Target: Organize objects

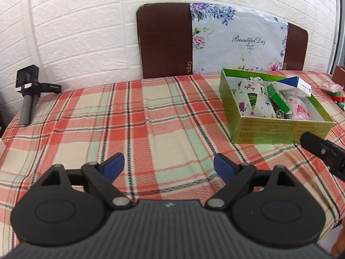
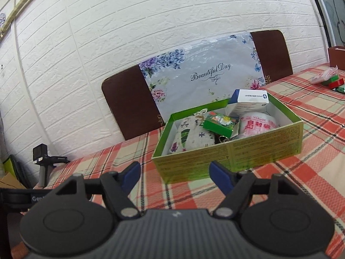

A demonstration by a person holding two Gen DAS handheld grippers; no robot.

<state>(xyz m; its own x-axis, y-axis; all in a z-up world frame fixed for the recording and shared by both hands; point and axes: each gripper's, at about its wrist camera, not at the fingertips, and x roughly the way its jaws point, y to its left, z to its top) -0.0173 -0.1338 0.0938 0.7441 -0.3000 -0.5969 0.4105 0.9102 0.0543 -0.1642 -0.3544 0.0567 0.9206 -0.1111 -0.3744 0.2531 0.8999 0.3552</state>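
A green cardboard box [image 1: 278,130] [image 2: 228,157] stands on the plaid tablecloth. It holds a printed cloth pouch [image 1: 252,99] [image 2: 192,137], a small green carton [image 1: 278,99] [image 2: 218,123], a blue-and-white carton [image 1: 297,85] [image 2: 250,97] and a pink-printed white roll [image 1: 298,108] [image 2: 257,124]. My left gripper [image 1: 170,165] is open and empty over bare cloth, left of the box. My right gripper [image 2: 174,174] is open and empty just in front of the box's near wall; part of it shows in the left wrist view [image 1: 323,151].
A small camera on a grey stand [image 1: 28,95] [image 2: 43,161] stands at the table's far left edge. Small red and green items and a pink packet [image 1: 332,92] [image 2: 330,79] lie at the far right. A brown board with a floral sheet [image 1: 237,41] leans on the brick wall.
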